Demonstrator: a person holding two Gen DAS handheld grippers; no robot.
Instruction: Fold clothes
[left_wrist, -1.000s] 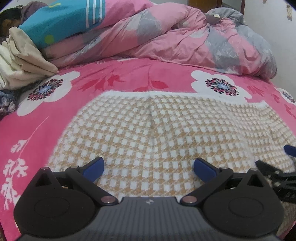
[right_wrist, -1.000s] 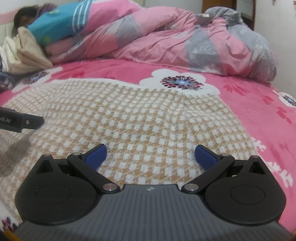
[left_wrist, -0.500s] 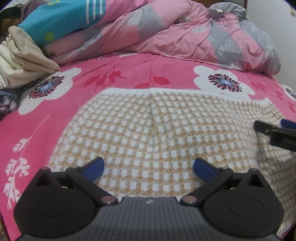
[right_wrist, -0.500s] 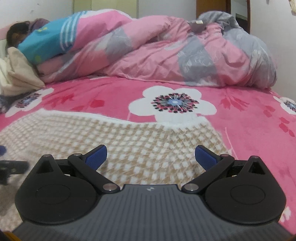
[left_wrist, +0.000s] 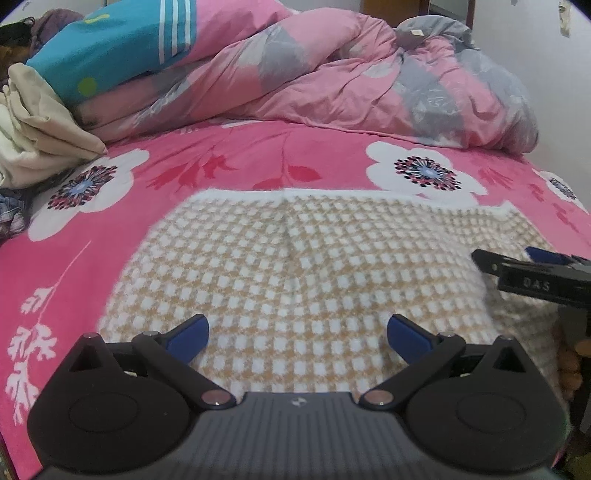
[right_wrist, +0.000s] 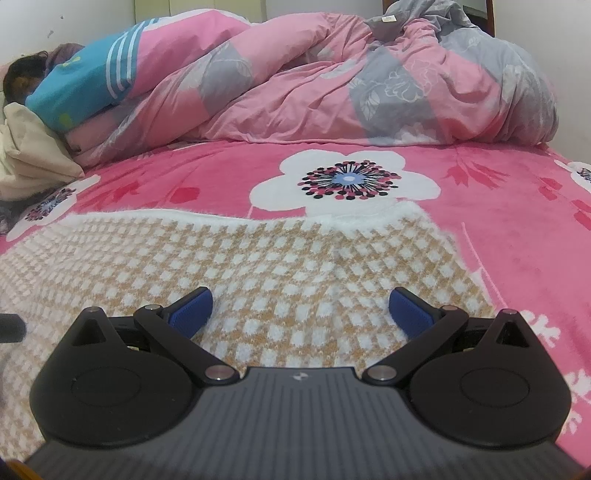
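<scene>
Two grippers, left (left_wrist: 297, 334) and right (right_wrist: 300, 308), hover wide open and empty over a checked knit (left_wrist: 295, 266) mid-frame on the pink floral bed (left_wrist: 221, 173), duvet (left_wrist: 332, 81) heaped along the top.

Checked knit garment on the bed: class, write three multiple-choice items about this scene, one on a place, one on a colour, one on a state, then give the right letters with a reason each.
1. Where does the checked knit garment lie?
A. on the pink floral bedspread
B. on top of the crumpled duvet
C. on the floor

2. What colours is the garment's check?
A. blue and green
B. tan and white
C. black and red

3. How does the left gripper stand?
A. shut on the garment
B. open, holding nothing
C. shut on the duvet

Answers: 1 A, the garment is spread flat on the bedspread, short of the duvet. 2 B, small tan and white squares cover it. 3 B, its blue fingertips stand wide apart with only cloth beyond them.
</scene>
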